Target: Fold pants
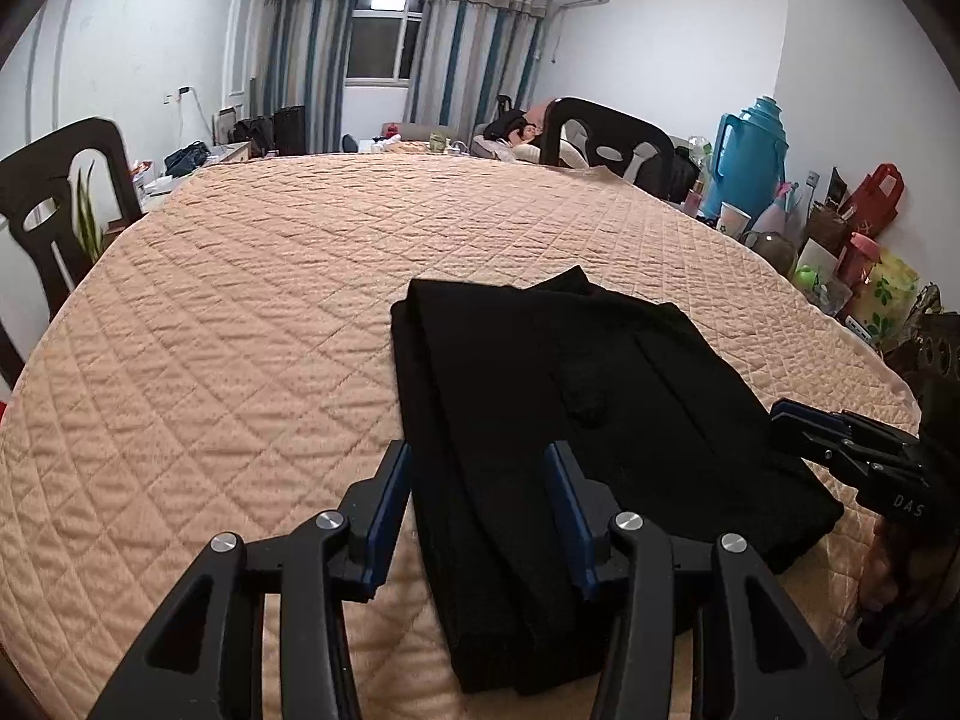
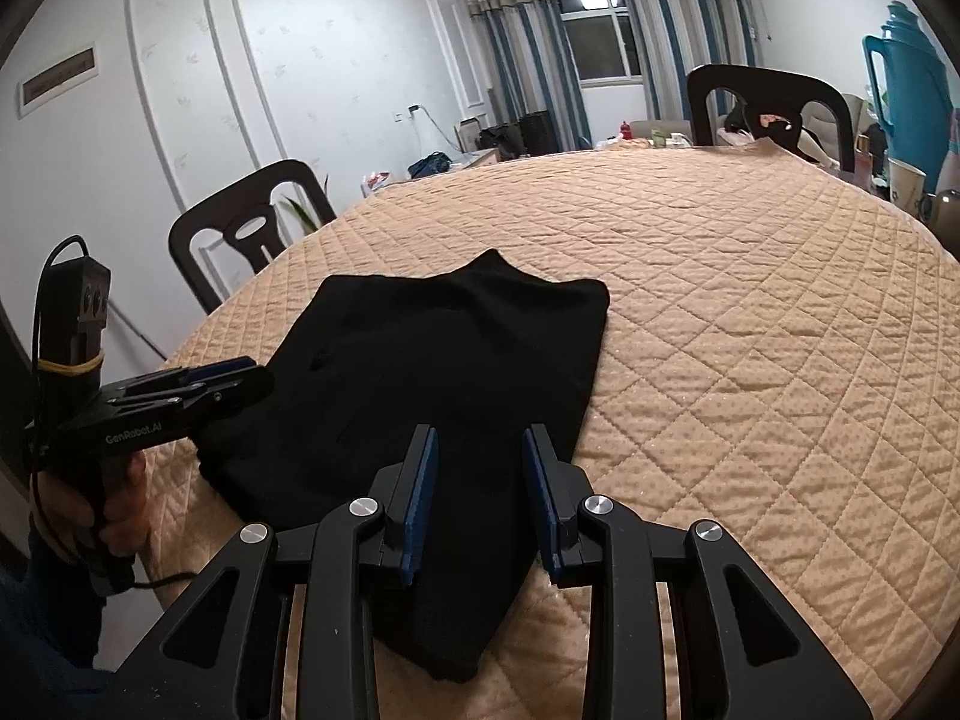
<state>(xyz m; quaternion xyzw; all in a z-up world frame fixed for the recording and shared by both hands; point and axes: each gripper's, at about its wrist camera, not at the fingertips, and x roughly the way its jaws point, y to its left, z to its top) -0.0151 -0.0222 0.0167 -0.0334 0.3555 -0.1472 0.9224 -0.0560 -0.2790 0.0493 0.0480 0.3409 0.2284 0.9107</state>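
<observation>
Black pants (image 1: 576, 414) lie folded into a compact stack on the peach quilted table cover (image 1: 240, 312). They also show in the right wrist view (image 2: 432, 372). My left gripper (image 1: 477, 462) is open and empty, hovering just above the near left part of the pants. My right gripper (image 2: 480, 444) is open and empty, above the near edge of the pants. In the left wrist view the right gripper (image 1: 798, 420) shows at the right edge of the pants. In the right wrist view the left gripper (image 2: 240, 375) shows at the pants' left edge.
Dark chairs stand at the table's left (image 1: 54, 204) and far side (image 1: 606, 138). A blue thermos (image 1: 747, 150), cups and bags crowd the table's right edge. The quilted cover (image 2: 750, 312) stretches wide around the pants.
</observation>
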